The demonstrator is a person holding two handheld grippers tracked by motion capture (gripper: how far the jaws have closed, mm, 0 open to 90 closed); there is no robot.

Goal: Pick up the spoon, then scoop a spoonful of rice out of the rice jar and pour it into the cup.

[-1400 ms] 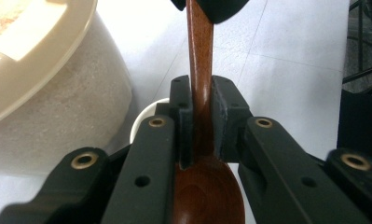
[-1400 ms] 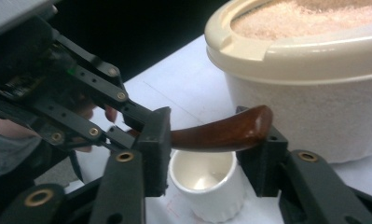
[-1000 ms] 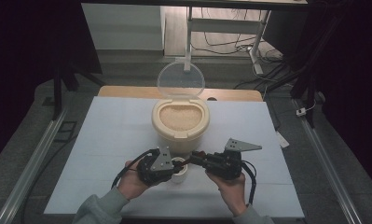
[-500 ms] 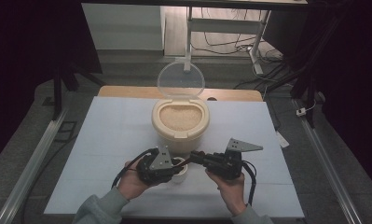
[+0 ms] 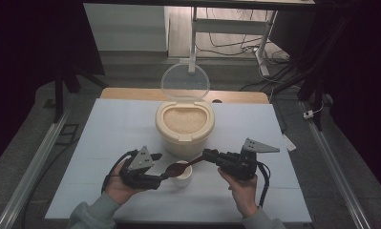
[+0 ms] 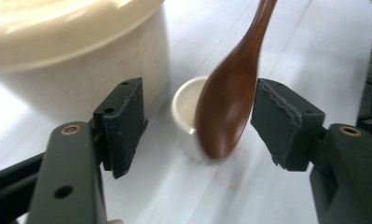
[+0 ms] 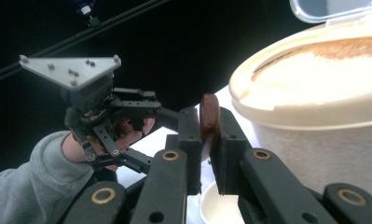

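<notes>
Releasing: L gripper jaws just opened wide, spoon bowl between pads but untouched, over small cup by rice bin. R gripper clamps spoon handle — handoff to R looks done; scooping likely next.

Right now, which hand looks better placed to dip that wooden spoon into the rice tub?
The right gripper: its jaws are clamped on the spoon handle, beside the open rice container. The left gripper has just been opening, its jaws apart from the spoon.
</notes>
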